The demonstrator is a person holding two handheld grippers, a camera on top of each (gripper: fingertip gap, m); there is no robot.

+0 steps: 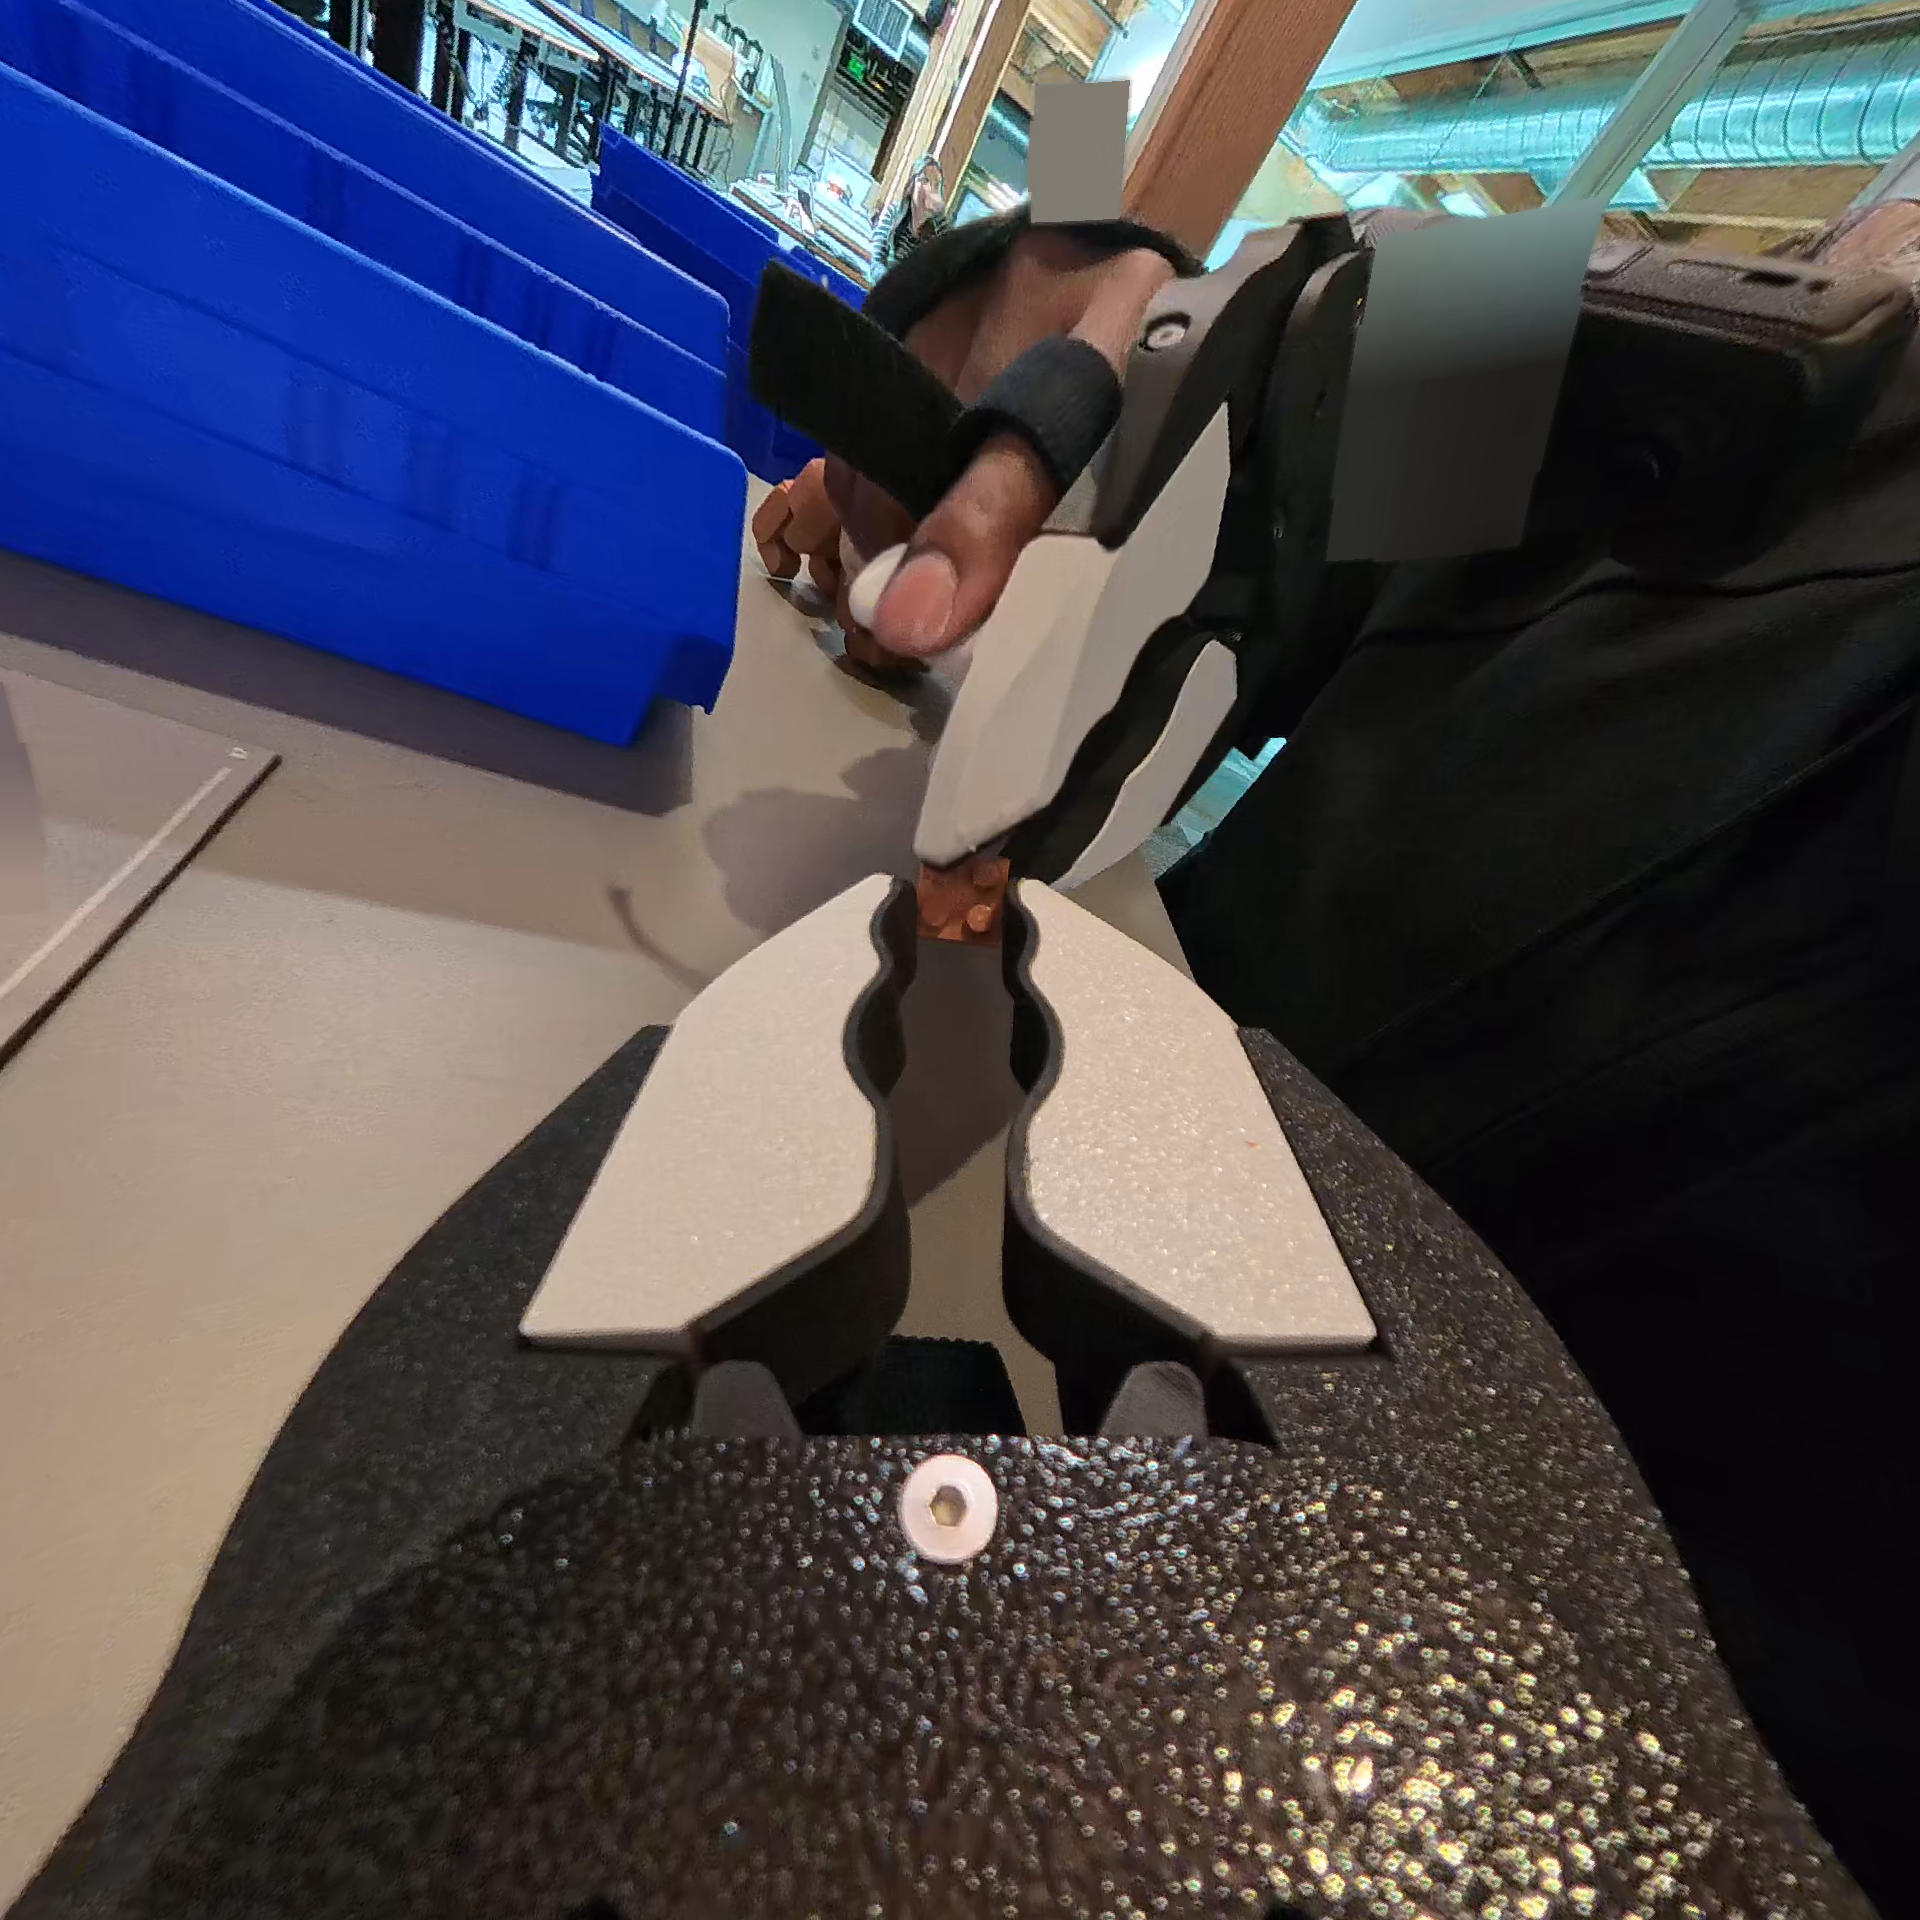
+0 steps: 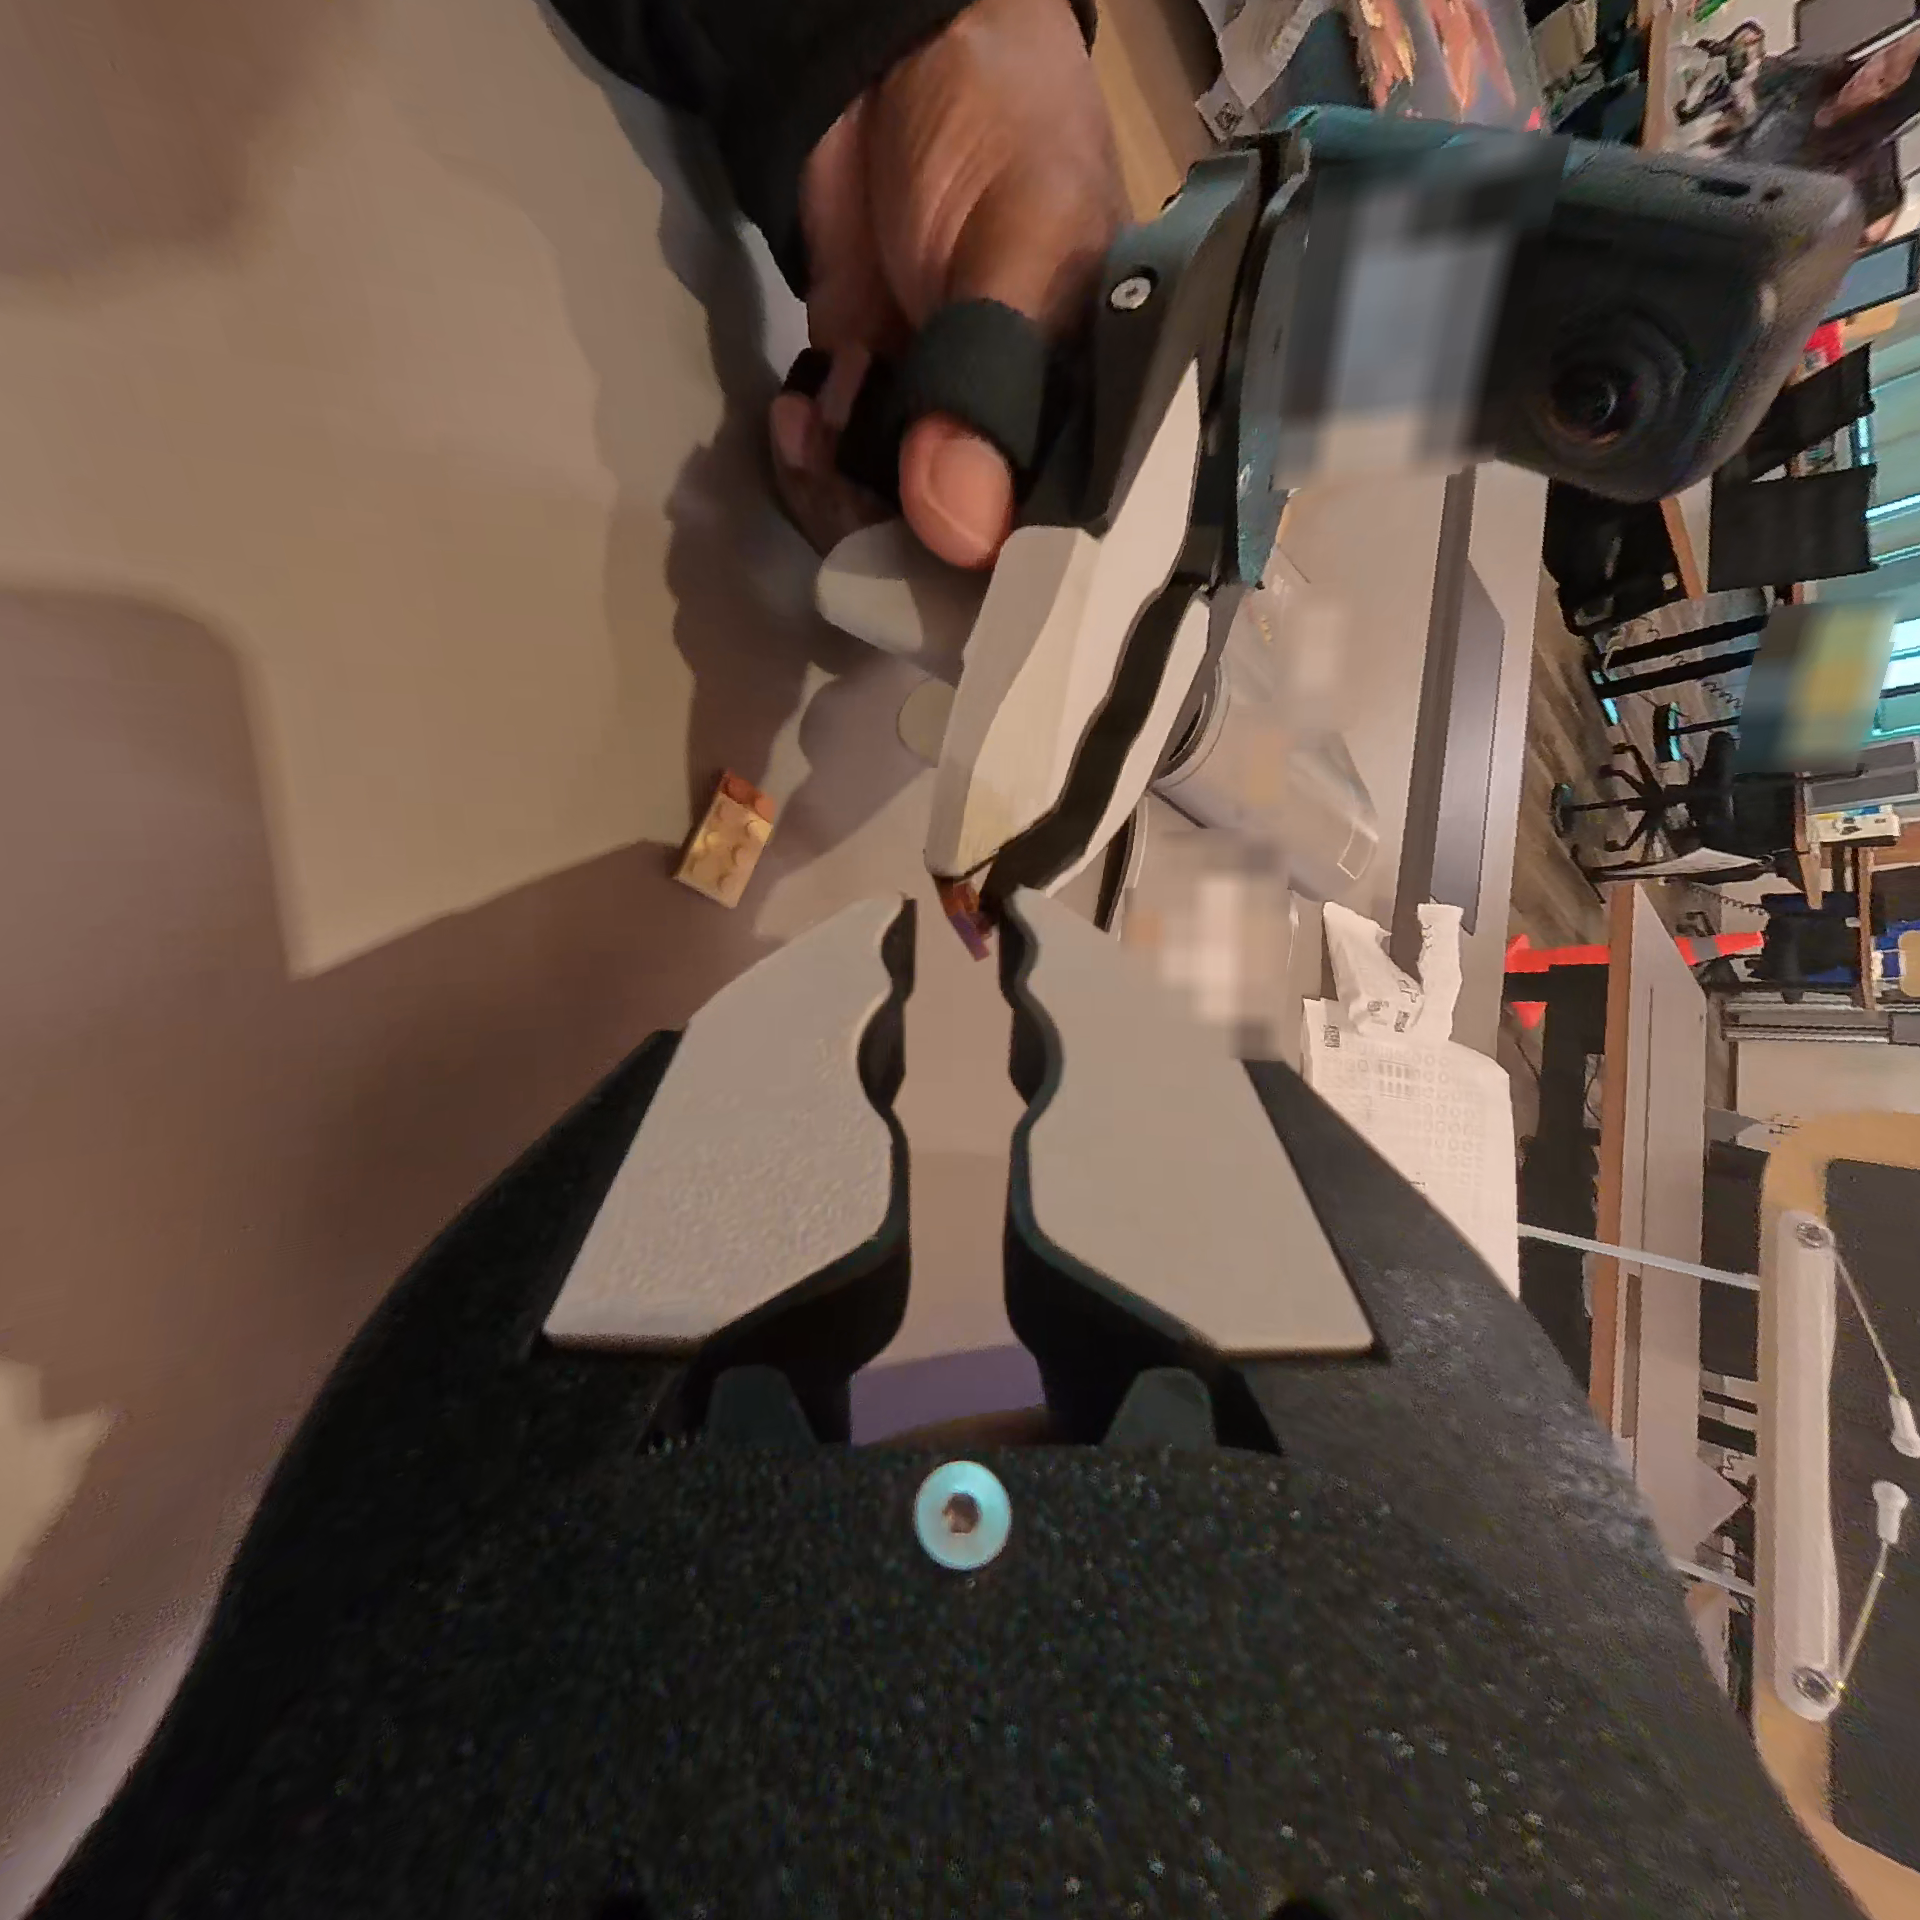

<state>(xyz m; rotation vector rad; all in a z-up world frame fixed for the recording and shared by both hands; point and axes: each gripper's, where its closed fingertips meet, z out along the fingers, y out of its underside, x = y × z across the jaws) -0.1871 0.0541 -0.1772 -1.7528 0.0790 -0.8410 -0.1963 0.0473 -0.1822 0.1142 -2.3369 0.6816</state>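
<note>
While clamped on a brown studded brick (image 1: 961, 906), near the blue bins (image 1: 416, 468) but apart from them, left gripper (image 1: 961, 894) narrow, pads pressing. Right gripper (image 2: 956, 904) narrow round same brick, gap at one pad. Risk: lopsided squeeze likely twists brick loose, drops it.

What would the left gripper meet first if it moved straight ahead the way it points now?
Probably the right gripper: its fingertips sit directly ahead, at the far end of the small brown brick the left gripper is shut on. Depth is hard to judge, but they look nearly touching.
</note>
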